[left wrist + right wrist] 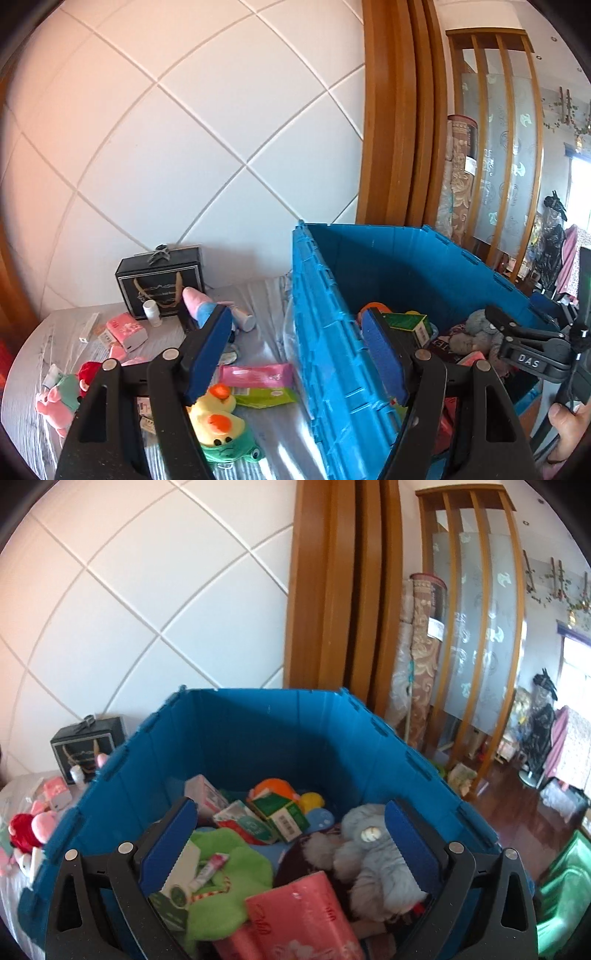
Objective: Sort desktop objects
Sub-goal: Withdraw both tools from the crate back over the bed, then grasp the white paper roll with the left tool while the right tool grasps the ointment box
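A blue plastic crate [332,332] stands on the grey table; it fills the right wrist view [258,738]. Inside lie a grey plush [373,853], a pink tissue pack [303,915], a green cloth [229,886] and green boxes [280,812]. My left gripper [295,354] is open and empty, straddling the crate's left wall. My right gripper [291,842] is open and empty above the crate's contents. On the table left of the crate lie a yellow duck plush [218,417], a pink wipes pack [258,374] and a pink plush [55,406].
A black gift bag [162,284] stands against the white tiled wall with a small white bottle [152,312] and a pink tissue pack [127,330] before it. The right gripper's body [532,350] shows at the crate's right. A green bin [565,893] sits on the floor.
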